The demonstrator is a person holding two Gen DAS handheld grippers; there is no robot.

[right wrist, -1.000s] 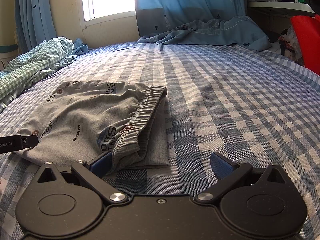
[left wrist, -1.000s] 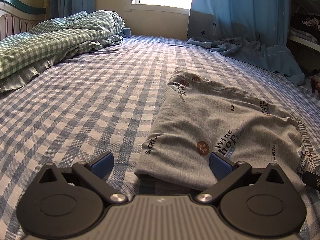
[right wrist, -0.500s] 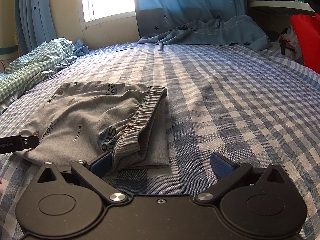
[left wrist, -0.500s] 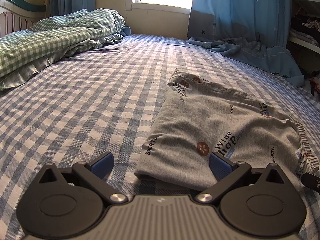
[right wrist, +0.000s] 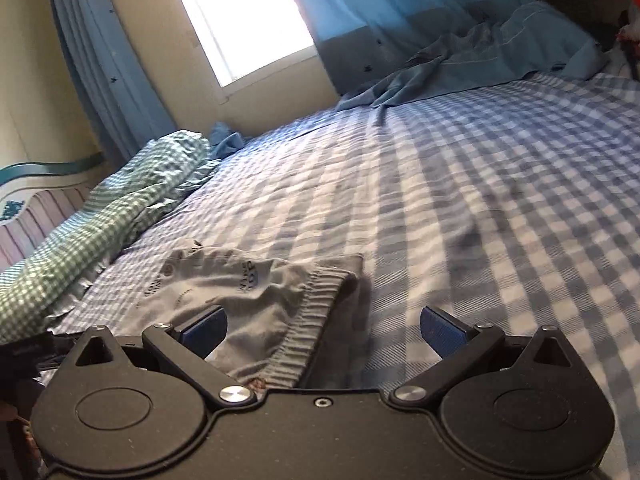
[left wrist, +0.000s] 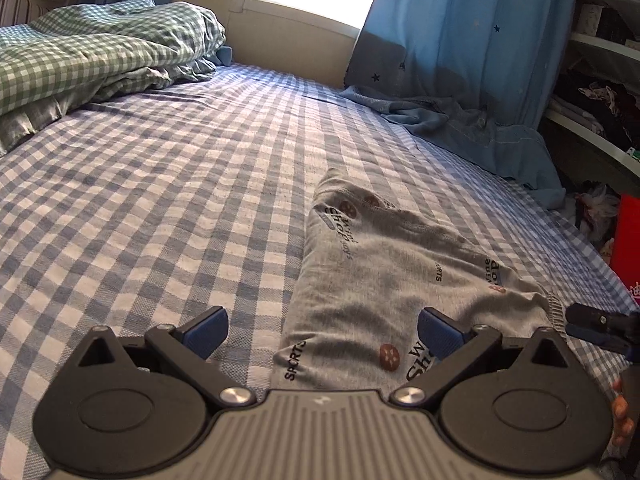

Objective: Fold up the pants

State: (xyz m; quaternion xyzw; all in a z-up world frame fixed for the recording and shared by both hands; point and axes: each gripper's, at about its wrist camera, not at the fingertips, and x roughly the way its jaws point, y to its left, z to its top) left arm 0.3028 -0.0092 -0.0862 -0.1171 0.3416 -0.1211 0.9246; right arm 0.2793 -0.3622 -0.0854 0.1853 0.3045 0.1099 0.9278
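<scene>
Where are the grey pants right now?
The grey pants lie folded on the blue checked bed sheet, right of centre in the left wrist view, just ahead of both open hand-held grippers, with the green checked blanket off to their left.

The grey pants (left wrist: 384,280) bear printed "SPORTS" and "Wine Shop".

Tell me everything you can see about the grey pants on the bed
The grey pants look like soft knit cotton, printed with dark lettering such as "SPORTS" and small brown round motifs. They lie folded into a compact, slightly rumpled stack on the blue checked bedsheet, with a gathered elastic waistband along one edge and a stitched hem at the far corner. Both the left gripper and the right gripper are open, with the pants' near edge lying between their fingers; neither clamps the fabric.
</scene>
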